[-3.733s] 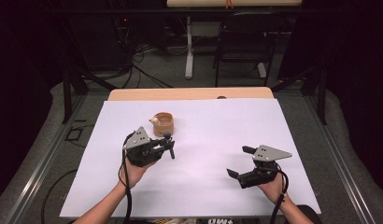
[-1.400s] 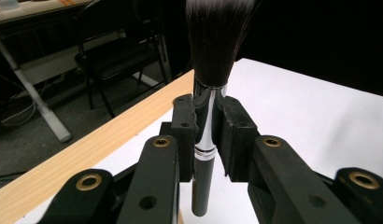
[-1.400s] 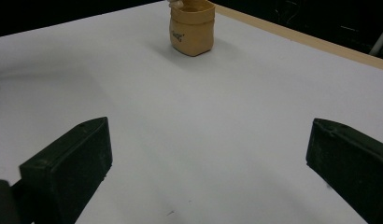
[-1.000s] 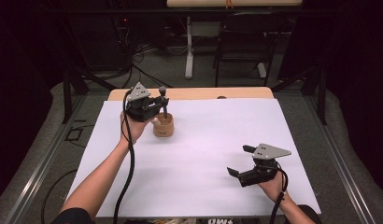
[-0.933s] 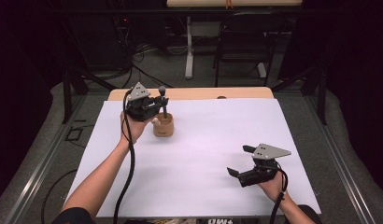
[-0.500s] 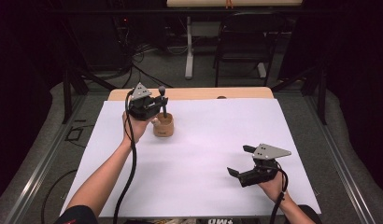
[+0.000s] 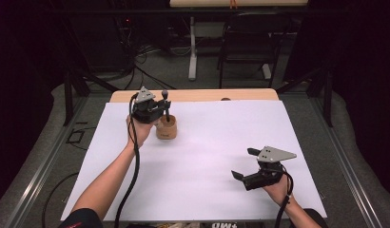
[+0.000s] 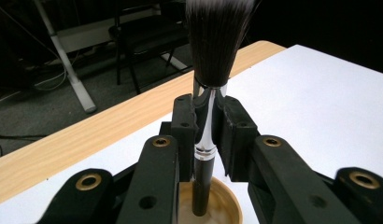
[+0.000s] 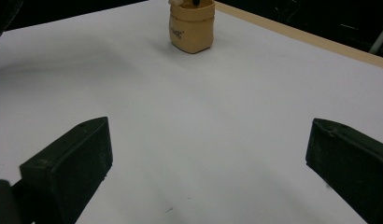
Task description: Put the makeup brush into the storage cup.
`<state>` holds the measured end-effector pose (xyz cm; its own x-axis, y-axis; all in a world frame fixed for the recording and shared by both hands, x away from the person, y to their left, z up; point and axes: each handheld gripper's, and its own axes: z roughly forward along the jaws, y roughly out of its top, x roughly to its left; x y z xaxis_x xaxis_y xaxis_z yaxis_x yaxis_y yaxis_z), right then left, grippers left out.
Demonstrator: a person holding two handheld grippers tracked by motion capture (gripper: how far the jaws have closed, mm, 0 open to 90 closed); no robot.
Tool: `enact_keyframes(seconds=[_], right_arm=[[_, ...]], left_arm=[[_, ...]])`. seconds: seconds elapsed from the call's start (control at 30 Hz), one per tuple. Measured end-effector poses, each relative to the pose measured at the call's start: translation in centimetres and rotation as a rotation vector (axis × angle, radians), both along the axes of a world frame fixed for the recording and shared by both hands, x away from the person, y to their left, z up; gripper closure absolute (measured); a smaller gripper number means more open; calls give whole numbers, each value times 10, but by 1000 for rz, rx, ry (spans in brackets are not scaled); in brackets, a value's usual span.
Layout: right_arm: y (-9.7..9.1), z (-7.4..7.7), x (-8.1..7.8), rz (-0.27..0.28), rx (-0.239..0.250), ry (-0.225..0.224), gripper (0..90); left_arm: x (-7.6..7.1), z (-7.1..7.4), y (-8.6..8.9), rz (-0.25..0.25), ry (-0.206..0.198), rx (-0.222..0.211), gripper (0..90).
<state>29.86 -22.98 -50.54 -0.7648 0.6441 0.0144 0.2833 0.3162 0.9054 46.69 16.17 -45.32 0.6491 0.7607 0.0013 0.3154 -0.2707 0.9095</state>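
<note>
A small tan wooden cup stands on the white sheet at the far left. A makeup brush with a silver ferrule and dark bristles stands upright, its black handle down inside the cup. My left gripper is shut on the brush at the ferrule, just above the cup. My right gripper rests near the front right of the sheet, jaws wide apart, holding nothing, pointed toward the cup.
The white sheet covers a wooden table whose bare far edge shows behind the cup. Beyond it stand a chair, desk legs and cables on the floor.
Since 3.7 s ago the left gripper moved from the near side of the cup to above it, holding the brush upright in the cup. Over the last second nothing visibly moved.
</note>
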Motion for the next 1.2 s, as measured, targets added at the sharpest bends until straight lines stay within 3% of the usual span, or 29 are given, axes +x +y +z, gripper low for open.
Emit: enact_keyframes(seconds=[0.5, 0.53, 0.67, 0.7, 0.8, 1.2], right_arm=[[0, 0, 0, -4, -1, -3, 1], [0, 0, 0, -3, 0, -2, 1], [-1, 0, 0, -2, 2, -2, 1], [-1, 0, 0, -2, 1, -2, 1], [0, 0, 0, -1, 1, -1, 1], [0, 0, 0, -1, -2, -1, 1]], left_arm=[[3, -8, 1, 9, 30, 8, 771], [4, -9, 2, -12, 43, 2, 737], [3, -8, 3, 39, 51, 16, 215], [2, -7, 4, 46, 49, 20, 138], [-1, -3, 7, 60, 42, 9, 24], [-22, 5, 14, 30, -5, 31, 0]])
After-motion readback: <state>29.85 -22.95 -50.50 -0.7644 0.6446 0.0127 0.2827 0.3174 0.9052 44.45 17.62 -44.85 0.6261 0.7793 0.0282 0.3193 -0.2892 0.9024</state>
